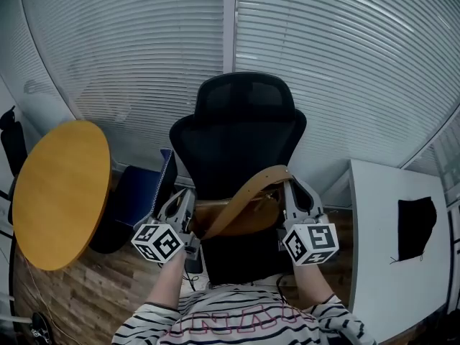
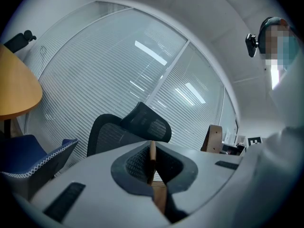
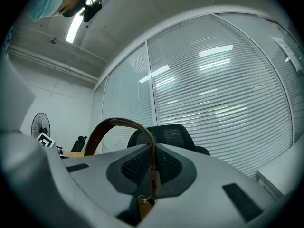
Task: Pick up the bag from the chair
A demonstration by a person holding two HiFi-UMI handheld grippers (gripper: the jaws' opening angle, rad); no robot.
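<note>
The left gripper (image 1: 184, 208) pinches one end of the brown leather strap (image 1: 251, 187); the right gripper (image 1: 296, 201) clamps the other end. The tan leather bag (image 1: 253, 220) sits between them at the black mesh chair (image 1: 241, 131), right of the round yellow tabletop (image 1: 61, 192) and clear of its edge. Raising both grippers evenly should keep it level.

Looks like an office: black chair (image 1: 241, 131) of mesh at 12 o'clock, glass walls (image 1: 345, 63) hung with slatted blinds (image 1: 144, 42) behind it, round wooden table (image 1: 61, 192) at 9, blue chair (image 1: 140, 192) at 10, white desk (image 1: 381, 250) at 3, strip light (image 3: 76, 25) overhead.
</note>
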